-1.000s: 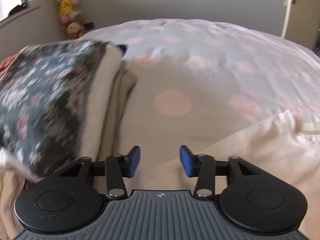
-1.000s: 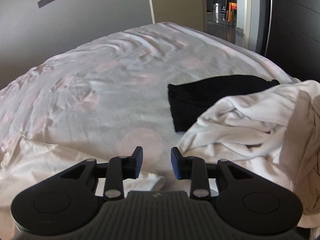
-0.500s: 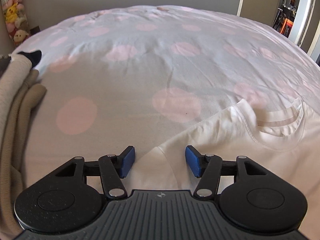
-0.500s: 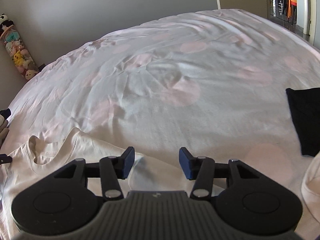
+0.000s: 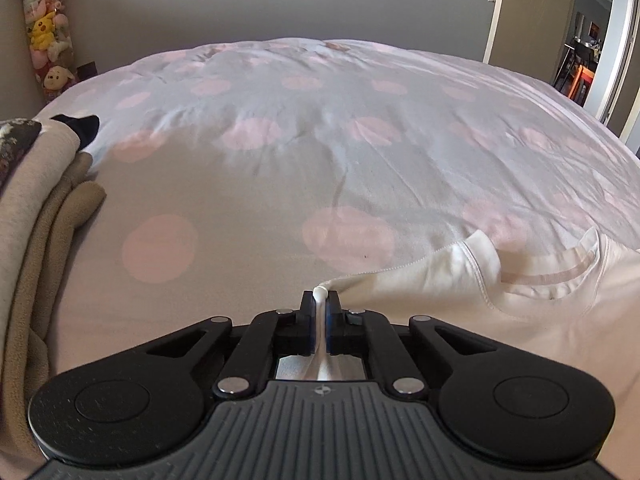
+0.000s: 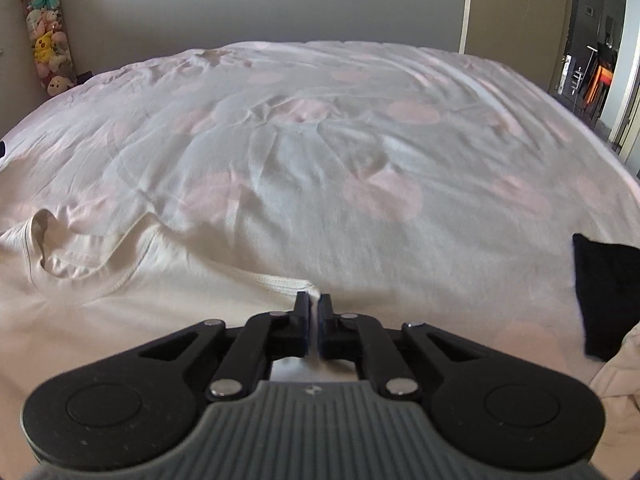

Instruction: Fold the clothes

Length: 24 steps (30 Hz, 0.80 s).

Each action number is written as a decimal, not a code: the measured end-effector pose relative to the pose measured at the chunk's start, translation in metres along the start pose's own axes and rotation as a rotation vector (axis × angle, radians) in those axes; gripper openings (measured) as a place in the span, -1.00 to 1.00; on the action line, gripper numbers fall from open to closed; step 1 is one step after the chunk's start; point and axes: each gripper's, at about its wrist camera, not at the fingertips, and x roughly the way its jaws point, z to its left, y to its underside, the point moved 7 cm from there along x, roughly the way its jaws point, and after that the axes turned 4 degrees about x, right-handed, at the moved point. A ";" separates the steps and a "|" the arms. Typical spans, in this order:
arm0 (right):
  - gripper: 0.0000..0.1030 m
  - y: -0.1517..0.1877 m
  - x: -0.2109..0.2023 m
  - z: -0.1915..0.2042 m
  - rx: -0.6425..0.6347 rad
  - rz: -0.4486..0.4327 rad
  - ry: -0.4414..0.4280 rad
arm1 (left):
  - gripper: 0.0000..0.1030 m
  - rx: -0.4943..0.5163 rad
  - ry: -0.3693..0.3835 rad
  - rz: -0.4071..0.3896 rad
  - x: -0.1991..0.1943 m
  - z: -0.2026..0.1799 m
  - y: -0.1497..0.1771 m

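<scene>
A cream T-shirt (image 5: 540,292) lies flat on the bed, its ribbed collar toward the far side. My left gripper (image 5: 320,300) is shut on the shirt's left sleeve edge, a thin fold of cloth pinched between the blue pads. In the right wrist view the same T-shirt (image 6: 120,280) spreads to the left, collar at the left. My right gripper (image 6: 314,304) is shut on the hem of its right sleeve, where the stitched edge ends at the fingertips.
The bed cover (image 5: 320,152) is pale with pink dots. A stack of folded beige and floral clothes (image 5: 32,208) sits at the left. A black garment (image 6: 604,292) and a crumpled white one (image 6: 624,368) lie at the right. Plush toys (image 5: 46,36) hang by the far wall.
Both grippers swung toward the cream T-shirt, came down to its sleeve edges and shut on the cloth. Half a second ago both stood open over those edges.
</scene>
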 end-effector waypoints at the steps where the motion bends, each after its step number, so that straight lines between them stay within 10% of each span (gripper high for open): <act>1: -0.92 -0.007 -0.002 0.001 -0.008 -0.010 0.009 | -0.95 0.002 -0.008 -0.007 -0.004 0.001 -0.005; 13: -0.93 -0.097 -0.005 0.015 -0.095 -0.155 0.115 | -0.95 0.079 -0.125 -0.132 -0.009 0.006 -0.084; 24: -0.86 -0.093 0.070 0.026 -0.088 -0.062 0.171 | -0.72 0.135 -0.202 0.003 0.065 -0.001 -0.073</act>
